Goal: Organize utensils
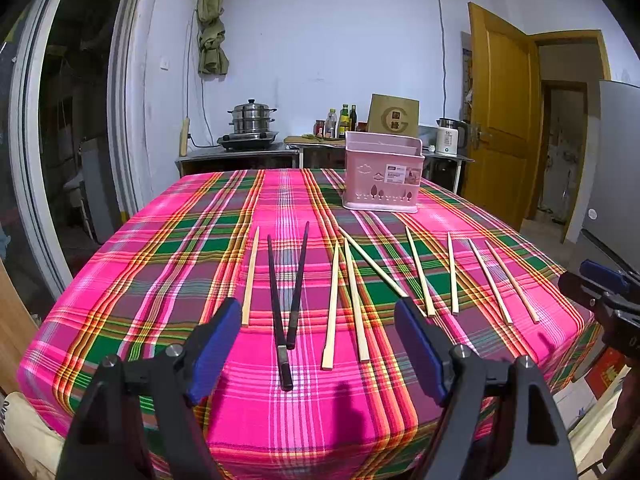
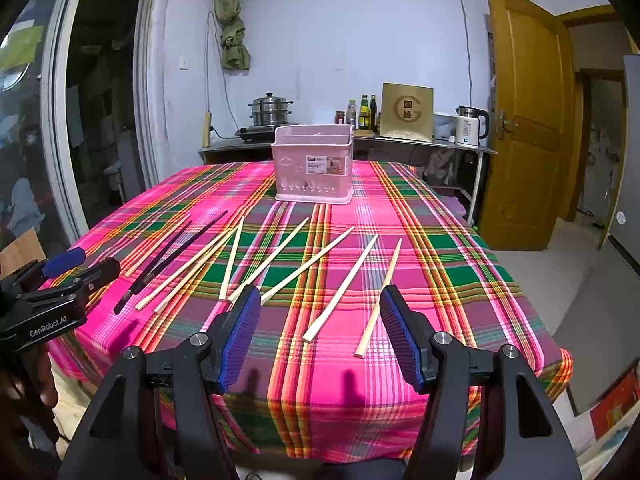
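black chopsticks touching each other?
Touching. In the left wrist view the two black chopsticks form a V, and their near ends meet and overlap on the tablecloth.

"basket" reads on the label of the pink plastic utensil basket [image 2: 313,168]; "genrobot.ai" stands on the black left gripper [image 2: 60,270] body.

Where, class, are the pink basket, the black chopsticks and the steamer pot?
pink basket [image 2: 313,176]: right wrist view, front wall.
black chopsticks [image 1: 298,280]: left wrist view, right stick's shaft.
steamer pot [image 1: 251,117]: left wrist view, side.
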Demonstrator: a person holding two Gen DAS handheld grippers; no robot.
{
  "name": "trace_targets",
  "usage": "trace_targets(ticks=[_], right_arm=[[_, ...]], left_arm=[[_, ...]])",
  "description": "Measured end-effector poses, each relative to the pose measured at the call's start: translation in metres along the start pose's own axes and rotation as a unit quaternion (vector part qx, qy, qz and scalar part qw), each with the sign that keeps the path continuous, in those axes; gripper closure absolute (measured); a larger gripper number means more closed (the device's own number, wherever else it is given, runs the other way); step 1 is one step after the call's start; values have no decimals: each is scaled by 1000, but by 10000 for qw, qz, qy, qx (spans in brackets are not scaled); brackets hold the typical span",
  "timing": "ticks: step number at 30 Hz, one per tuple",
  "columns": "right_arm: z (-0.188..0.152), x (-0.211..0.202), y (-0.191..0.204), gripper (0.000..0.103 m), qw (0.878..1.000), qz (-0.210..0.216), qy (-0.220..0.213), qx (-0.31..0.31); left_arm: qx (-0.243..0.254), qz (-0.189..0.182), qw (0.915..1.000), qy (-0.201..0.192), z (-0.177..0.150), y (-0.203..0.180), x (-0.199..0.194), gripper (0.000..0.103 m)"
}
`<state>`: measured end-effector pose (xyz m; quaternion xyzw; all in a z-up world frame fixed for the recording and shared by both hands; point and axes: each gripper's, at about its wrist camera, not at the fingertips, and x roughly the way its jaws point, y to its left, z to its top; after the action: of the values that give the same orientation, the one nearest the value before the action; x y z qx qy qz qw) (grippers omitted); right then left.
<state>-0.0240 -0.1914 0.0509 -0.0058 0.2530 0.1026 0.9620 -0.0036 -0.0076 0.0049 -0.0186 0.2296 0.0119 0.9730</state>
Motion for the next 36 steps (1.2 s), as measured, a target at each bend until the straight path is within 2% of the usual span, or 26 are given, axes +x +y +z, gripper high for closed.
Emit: trace_targets(ticks=[9, 14, 20, 26, 30, 36], right_arm=[[1, 7, 0, 41, 10000, 85, 15, 24], [7, 20, -1, 41, 9998, 189, 97, 55], [24, 47, -2, 41, 9989, 333, 326, 111], [47, 87, -6, 52, 9964, 457, 669, 233], [57, 118, -10, 62, 9932, 482, 1000, 350], [70, 157, -9, 66, 9866, 608, 1438, 464]], left_arm=[[16, -37, 10000, 86, -1, 1, 7, 23], [119, -135, 9994, 284, 7, 1, 22, 29], [138, -209, 9974, 673, 27, 7, 56, 36], [378, -247, 9930, 1088, 50, 6, 99, 45], [476, -294, 9867, 1526, 56, 6, 132, 54], [422, -508, 9760, 2075, 56, 9, 166, 58]])
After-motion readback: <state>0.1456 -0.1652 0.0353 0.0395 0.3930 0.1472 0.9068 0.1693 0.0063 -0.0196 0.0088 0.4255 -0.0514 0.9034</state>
